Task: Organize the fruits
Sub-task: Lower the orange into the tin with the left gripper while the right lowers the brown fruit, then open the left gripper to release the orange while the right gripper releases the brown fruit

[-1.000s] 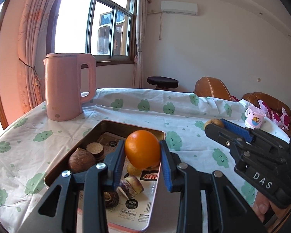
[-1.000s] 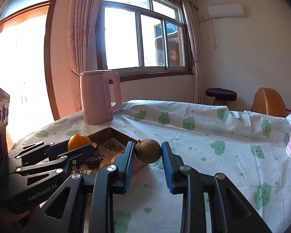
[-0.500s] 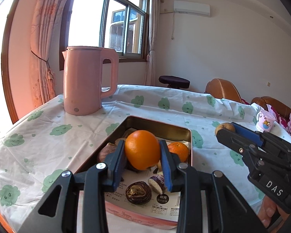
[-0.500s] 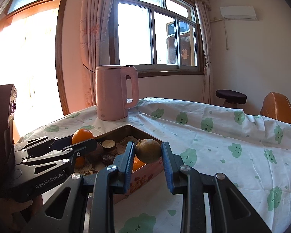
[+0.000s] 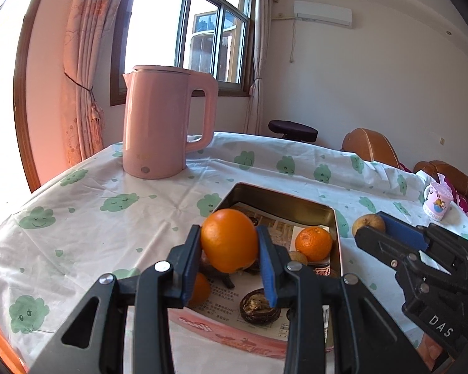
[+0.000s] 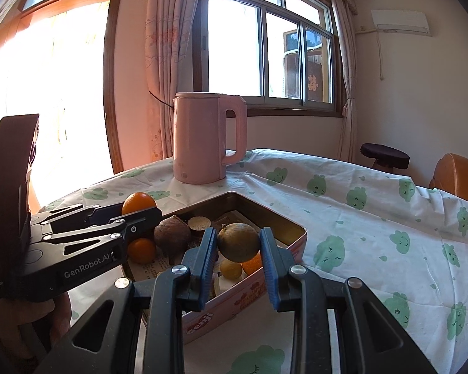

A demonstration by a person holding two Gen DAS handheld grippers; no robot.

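Observation:
My left gripper is shut on a large orange and holds it above the near left part of a metal tin tray. My right gripper is shut on a brownish-green round fruit above the tray's near right corner. In the tray lie a small orange, another small orange, a brown round fruit, a halved dark fruit and a small yellow fruit. The right gripper shows in the left wrist view; the left gripper shows in the right wrist view.
A pink kettle stands behind the tray on the cloud-print tablecloth. A small pink mug sits at the far right table edge. Brown chairs and a dark stool stand beyond the table.
Both grippers moved left over the tray with their fruits still held; the tray shifted right in the left view and more of its contents show in the right view.

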